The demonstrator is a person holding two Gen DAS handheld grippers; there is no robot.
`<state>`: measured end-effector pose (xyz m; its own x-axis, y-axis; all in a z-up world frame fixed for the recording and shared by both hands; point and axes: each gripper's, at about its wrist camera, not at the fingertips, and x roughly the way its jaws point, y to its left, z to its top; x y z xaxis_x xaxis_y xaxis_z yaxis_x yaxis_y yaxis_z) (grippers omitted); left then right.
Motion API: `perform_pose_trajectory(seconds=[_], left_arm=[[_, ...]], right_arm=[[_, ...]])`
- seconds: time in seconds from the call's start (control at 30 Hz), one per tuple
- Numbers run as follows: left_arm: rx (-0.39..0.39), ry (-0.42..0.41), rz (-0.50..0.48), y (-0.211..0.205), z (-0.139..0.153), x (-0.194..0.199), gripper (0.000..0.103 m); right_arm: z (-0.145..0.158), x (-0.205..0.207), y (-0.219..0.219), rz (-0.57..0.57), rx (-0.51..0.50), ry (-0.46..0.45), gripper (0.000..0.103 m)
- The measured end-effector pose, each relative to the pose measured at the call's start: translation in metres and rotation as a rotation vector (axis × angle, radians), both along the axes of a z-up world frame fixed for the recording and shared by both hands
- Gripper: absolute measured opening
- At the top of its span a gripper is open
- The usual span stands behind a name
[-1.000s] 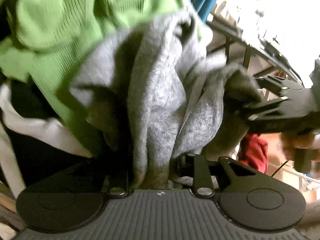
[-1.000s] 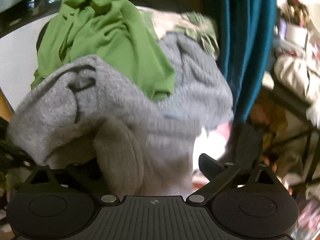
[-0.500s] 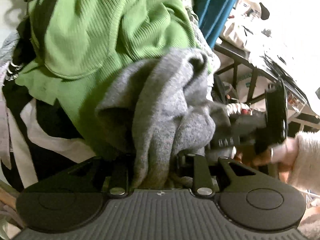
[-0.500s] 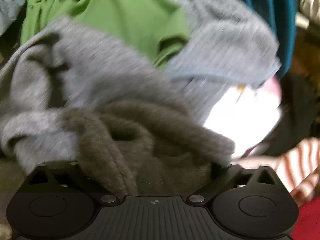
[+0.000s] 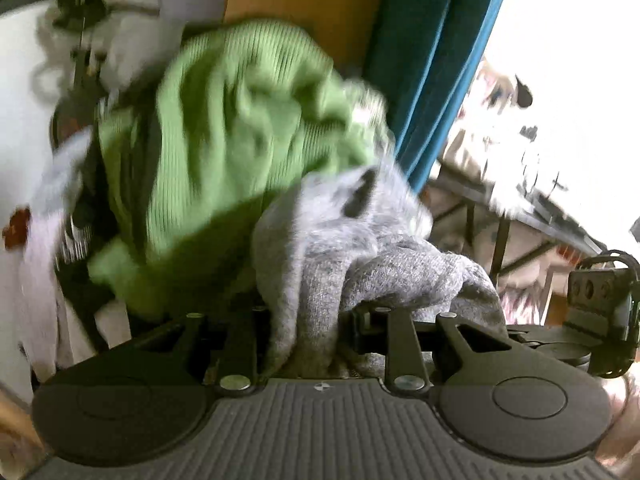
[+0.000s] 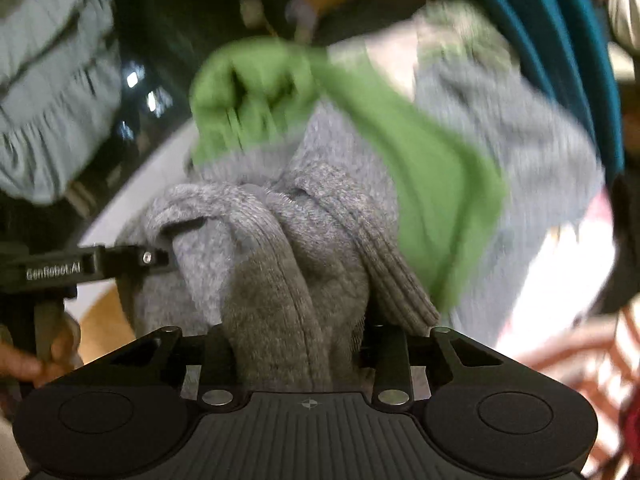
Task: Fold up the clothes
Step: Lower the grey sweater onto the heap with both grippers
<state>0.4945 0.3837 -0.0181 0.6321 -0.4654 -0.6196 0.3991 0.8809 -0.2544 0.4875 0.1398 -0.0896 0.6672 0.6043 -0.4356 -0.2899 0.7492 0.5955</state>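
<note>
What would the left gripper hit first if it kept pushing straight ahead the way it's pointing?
The left gripper is shut on the grey sweater, so it meets that bunched knit first. Behind it lies the green garment, though depth there is unclear.

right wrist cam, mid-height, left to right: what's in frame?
Other gripper (left one) → grey knit sweater, bunched between this gripper's fingers → green garment draped over it → red-and-white striped fabric at the right edge.
</note>
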Motion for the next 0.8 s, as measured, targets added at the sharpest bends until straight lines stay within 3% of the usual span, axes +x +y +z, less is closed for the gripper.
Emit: perform_pose_trajectory(seconds=[0.17,0.27,0.4,0.47,0.57,0.63,0.8], left_arm=[[-0.044,-0.171,0.019,-0.003,0.042,0.017,0.027],[-0.017,-0.234,0.03,-0.011,0.047,0.032,0.029],[0.076,-0.18,0.059,-0.018,0.024,0.064,0.038],[0.105,-0.134,0.065,-0.021,0.011,0.078,0.064],[0.11,-0.046,0.09,-0.021,-0.007,0.095,0.084],[0.09,0.009,0.11,-0.017,-0.016,0.103,0.088],[0.076,0.024,0.095,-0.01,-0.024,0.108,0.093]], right_arm=[[0.045,0.028,-0.016,-0.143,0.034,-0.162,0.03],[0.056,0.066,-0.02,-0.203,-0.042,-0.201,0.03],[0.039,0.104,-0.009,-0.195,-0.165,-0.106,0.031],[0.027,0.113,-0.003,-0.187,-0.212,-0.057,0.033],[0.011,0.122,0.01,-0.162,-0.303,0.001,0.034],[0.006,0.123,0.02,-0.154,-0.35,0.012,0.034],[0.009,0.122,0.035,-0.137,-0.419,0.043,0.034]])
